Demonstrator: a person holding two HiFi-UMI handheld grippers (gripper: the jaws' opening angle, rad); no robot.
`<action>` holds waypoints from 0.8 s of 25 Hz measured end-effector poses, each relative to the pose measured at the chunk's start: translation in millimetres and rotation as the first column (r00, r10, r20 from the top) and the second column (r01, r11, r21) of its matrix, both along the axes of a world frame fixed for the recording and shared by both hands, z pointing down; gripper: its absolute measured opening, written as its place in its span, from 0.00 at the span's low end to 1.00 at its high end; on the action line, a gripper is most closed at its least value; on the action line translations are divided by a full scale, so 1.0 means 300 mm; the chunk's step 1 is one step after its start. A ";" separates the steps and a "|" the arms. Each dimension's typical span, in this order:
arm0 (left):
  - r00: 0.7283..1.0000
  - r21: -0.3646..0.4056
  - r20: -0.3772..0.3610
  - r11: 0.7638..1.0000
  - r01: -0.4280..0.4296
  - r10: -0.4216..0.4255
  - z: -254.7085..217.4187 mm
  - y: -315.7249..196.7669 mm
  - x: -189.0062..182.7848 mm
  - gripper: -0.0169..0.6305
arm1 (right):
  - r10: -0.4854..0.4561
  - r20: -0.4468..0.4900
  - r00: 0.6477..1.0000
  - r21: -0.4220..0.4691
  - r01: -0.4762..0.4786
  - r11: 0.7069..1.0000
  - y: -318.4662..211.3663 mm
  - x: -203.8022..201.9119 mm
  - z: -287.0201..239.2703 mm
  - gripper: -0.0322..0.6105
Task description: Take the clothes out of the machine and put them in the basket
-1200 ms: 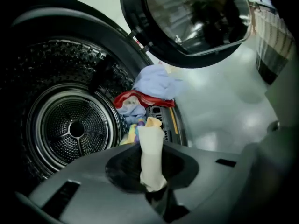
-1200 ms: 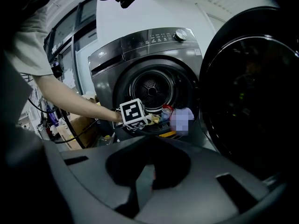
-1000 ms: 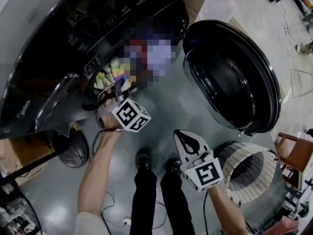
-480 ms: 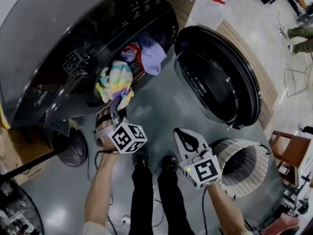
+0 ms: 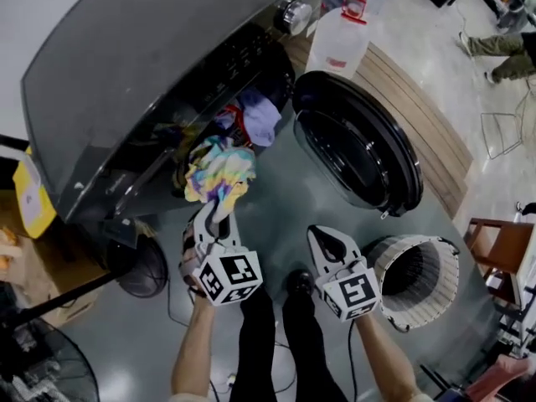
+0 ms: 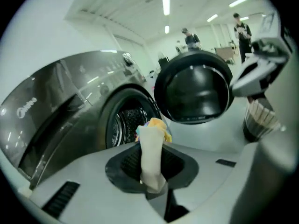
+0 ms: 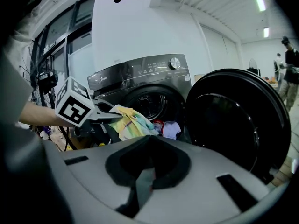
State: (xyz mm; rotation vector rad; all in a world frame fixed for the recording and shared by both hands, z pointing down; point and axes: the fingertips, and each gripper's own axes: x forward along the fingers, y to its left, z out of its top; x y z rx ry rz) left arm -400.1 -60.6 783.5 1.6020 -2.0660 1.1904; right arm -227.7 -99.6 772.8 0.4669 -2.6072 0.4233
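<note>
Our left tool [image 5: 209, 218] pinches the pastel cloth [image 5: 219, 174] in front of the machine [image 5: 126, 82]. Our right tool [image 5: 333, 246] is pressed together, empty.

Head camera looks down; all views share washer [image 5: 167, 65].

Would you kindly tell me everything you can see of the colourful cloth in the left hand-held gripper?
The cloth is a soft, crumpled fabric in pastel stripes of yellow, pink, blue and white. One pale end is pinched between the shut jaws of the left hand-held gripper. The rest bunches beyond them, in front of the open washing machine, near the purple garment at its mouth.
</note>
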 end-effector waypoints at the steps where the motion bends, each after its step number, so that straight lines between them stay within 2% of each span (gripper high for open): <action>1: 1.000 0.037 -0.025 0.999 0.006 -0.005 -0.036 0.000 0.014 0.14 | 0.010 0.001 1.000 0.001 -0.010 1.000 -0.001 0.006 -0.009 0.09; 5: 0.991 0.135 -0.130 0.990 0.029 -0.012 -0.141 0.005 0.076 0.14 | 0.040 0.000 0.999 0.001 -0.040 0.999 -0.005 0.037 -0.042 0.08; 11: 0.964 0.164 -0.266 0.986 0.042 0.003 -0.266 0.049 0.214 0.14 | 0.104 -0.010 0.995 0.009 -0.104 0.995 -0.005 0.162 -0.166 0.08; 16: 0.944 0.197 -0.329 0.979 0.045 0.023 -0.481 0.075 0.332 0.14 | 0.176 -0.014 0.984 0.017 -0.176 0.984 0.000 0.326 -0.339 0.08; 20: 0.938 0.253 -0.339 0.967 0.019 0.070 -0.712 0.058 0.424 0.13 | 0.233 -0.015 0.972 0.037 -0.232 0.972 0.010 0.455 -0.508 0.09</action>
